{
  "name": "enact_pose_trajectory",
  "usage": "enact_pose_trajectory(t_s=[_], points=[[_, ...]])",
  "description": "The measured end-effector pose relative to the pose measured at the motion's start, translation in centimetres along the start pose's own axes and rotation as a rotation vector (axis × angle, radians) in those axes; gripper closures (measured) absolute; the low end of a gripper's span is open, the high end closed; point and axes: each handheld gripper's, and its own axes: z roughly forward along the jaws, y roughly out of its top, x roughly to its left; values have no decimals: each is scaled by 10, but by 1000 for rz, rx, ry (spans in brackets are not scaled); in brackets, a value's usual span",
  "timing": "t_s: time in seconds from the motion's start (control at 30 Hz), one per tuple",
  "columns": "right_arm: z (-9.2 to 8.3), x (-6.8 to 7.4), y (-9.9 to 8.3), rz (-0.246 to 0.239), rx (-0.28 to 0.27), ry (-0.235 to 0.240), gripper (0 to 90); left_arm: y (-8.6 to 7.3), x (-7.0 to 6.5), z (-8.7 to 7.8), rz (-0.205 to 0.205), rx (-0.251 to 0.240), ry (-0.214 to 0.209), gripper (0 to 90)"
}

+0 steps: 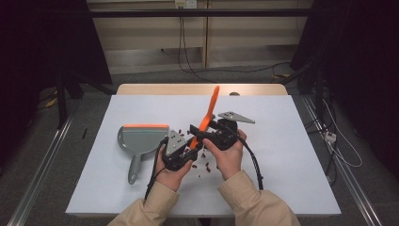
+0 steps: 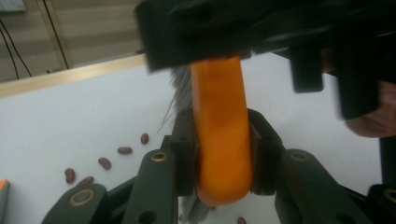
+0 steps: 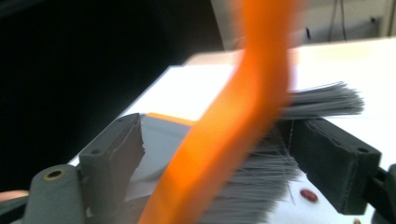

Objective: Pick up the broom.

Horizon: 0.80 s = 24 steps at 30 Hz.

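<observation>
The orange brush (image 2: 223,140) is clamped by the left hand-held gripper (image 2: 223,154) above the scattered beans (image 1: 202,165), just right of the grey dustpan (image 1: 141,141) on the desk (image 1: 291,155). The right hand-held gripper (image 3: 233,158) is held apart, its jaws straddling the brush without pressing.

High view overhead facing forward, claw views close, sharing brush (image 1: 205,117)
</observation>
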Motion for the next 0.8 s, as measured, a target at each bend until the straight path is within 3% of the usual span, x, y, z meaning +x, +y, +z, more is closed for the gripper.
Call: enact_pose_trajectory(t_s=[0.03,0.07,0.1,0.17,0.2,0.43,0.5,0.53,0.57,0.63,0.7,0.8], points=[[3,-1,0,36,15,-12,283,0,-1,0,8,-3,-1,665],[3,-1,0,36,15,-12,283,0,-2,-1,26,1,-2,665],[2,-2,1,61,13,-2,374,1,-3,-1,48,-7,-5,645],[1,-3,3,77,13,13,399,1,-4,-1,57,-8,0,641],[0,-3,5,95,31,31,464,1,-6,0,86,-3,17,622],[-3,0,10,143,68,41,583,2,-9,2,119,-16,40,575],[-4,-1,13,174,73,70,646,1,-8,4,112,-10,33,494],[-4,-1,13,174,73,70,646,0,-8,5,101,-12,31,494],[-7,-3,15,173,60,82,693,0,-5,5,71,-23,4,428],[-11,-7,19,130,41,66,695,0,-3,4,57,-26,-9,389],[-15,-12,21,105,38,54,695,0,2,2,23,-16,-5,276],[-20,-20,24,71,42,39,695,0,5,2,7,-6,-22,235]])
